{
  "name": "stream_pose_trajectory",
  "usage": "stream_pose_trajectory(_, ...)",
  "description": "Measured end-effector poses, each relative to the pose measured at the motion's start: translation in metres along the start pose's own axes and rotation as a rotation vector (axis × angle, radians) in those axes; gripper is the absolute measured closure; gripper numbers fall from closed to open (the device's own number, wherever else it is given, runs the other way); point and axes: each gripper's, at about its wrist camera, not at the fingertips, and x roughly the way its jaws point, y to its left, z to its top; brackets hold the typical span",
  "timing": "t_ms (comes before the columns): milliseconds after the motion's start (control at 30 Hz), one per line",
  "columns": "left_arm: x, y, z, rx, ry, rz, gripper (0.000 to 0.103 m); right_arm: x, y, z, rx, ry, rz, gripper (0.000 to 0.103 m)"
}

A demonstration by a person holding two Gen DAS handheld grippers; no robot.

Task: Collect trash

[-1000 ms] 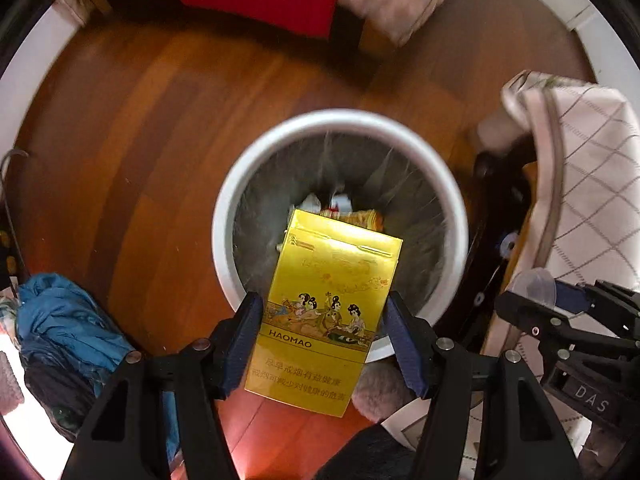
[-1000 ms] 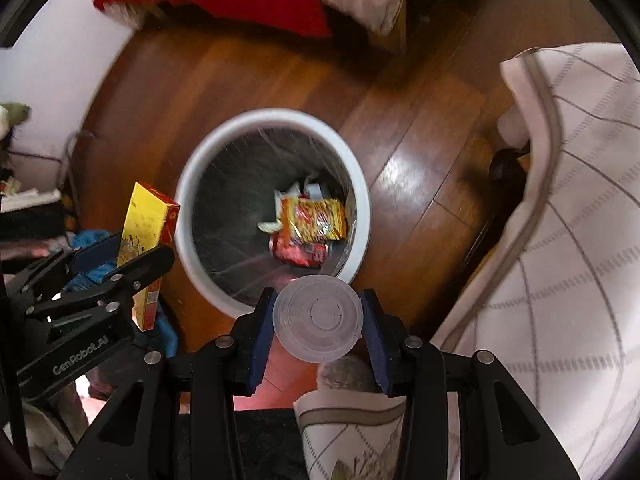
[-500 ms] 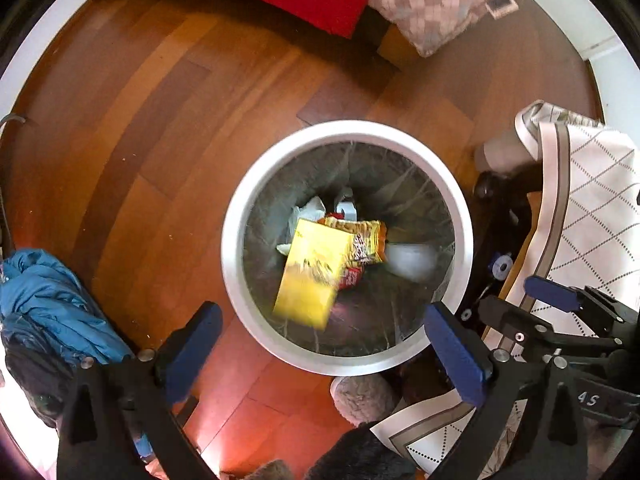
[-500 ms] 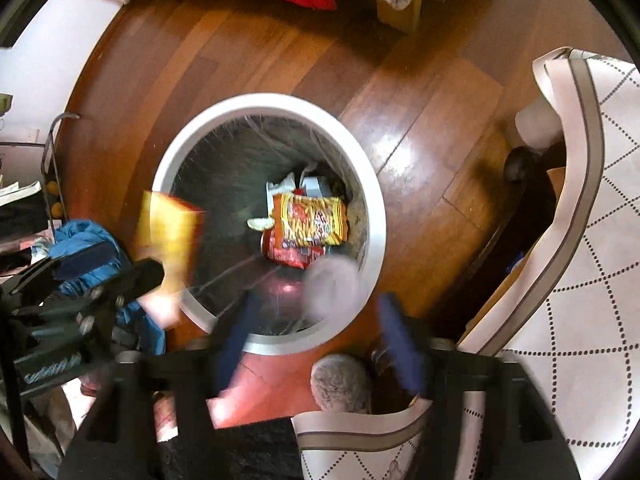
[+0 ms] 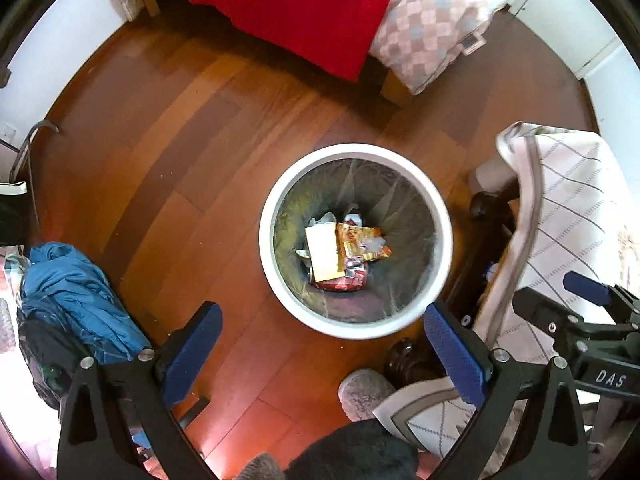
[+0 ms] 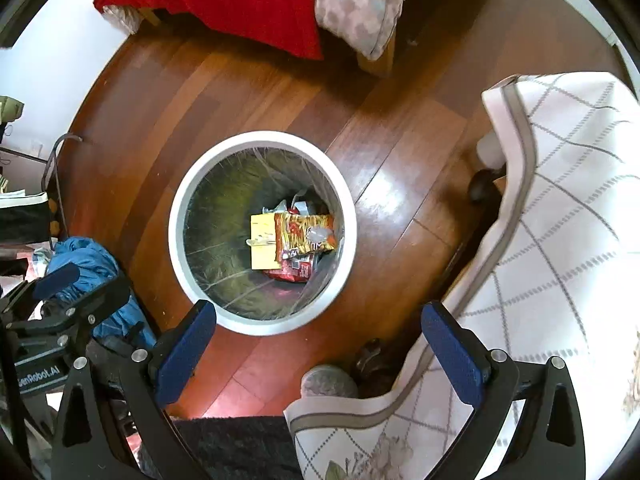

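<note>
Both grippers are pointing straight down over the round white plastic trash bin [image 5: 356, 152] with its clear liner, standing on the reddish-brown wooden floor [image 5: 192, 152]. The left gripper [image 5: 322, 350] is standing wide, blue pads far apart, nothing between them. The right gripper [image 6: 320, 346] is spreading its jaws at this instant, and nothing is sitting between its blue pads either.

Down at the bottom of the bin, the flat yellow cardboard box [image 6: 262, 246] is lying on its face, touching the orange-and-yellow snack wrapper [image 6: 304, 232] beside it. A small clear plastic lid [image 6: 318, 234] is resting on top of that wrapper, and a red wrapper [image 6: 292, 272] is peeking out underneath.

Around the bin: a crumpled blue garment [image 5: 76, 296] is lying on the floor at lower left, a cream diamond-patterned cloth [image 6: 560, 208] is draping over furniture at right, and a red blanket [image 5: 296, 4] is hanging down at the top next to a pink checked cushion [image 5: 432, 20].
</note>
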Motion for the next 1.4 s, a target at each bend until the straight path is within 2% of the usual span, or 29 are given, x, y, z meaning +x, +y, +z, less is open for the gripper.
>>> stream_pose_trajectory(300, -0.081, -0.008, -0.041, -0.006, -0.117, -0.033, 0.000, -0.078, 0.004, -0.044, -0.010, -0.113, 0.032, 0.000)
stream_pose_trajectory(533, -0.146, -0.012, -0.068, 0.005, -0.190, -0.072, 0.000, -0.149, 0.006, -0.083, -0.029, -0.190, 0.101, 0.000)
stream_pose_trajectory(667, -0.183, -0.012, -0.079, 0.003, -0.218, -0.122, 0.000, -0.188, 0.010, -0.101, -0.048, -0.219, 0.155, 0.000)
stream_pose_trajectory(833, -0.221, -0.013, -0.085, 0.011, -0.244, -0.171, 0.000, -0.232, 0.015, -0.113, -0.074, -0.235, 0.230, 0.000)
stream_pose_trajectory(1100, -0.262, -0.011, -0.093, 0.027, -0.273, -0.233, 0.000, -0.287, 0.022, -0.123, -0.117, -0.240, 0.307, 0.000)
stream_pose_trajectory(1400, -0.268, -0.006, -0.098, 0.023, -0.275, -0.251, 0.000, -0.310, 0.027, -0.125, -0.145, -0.231, 0.331, 0.000)
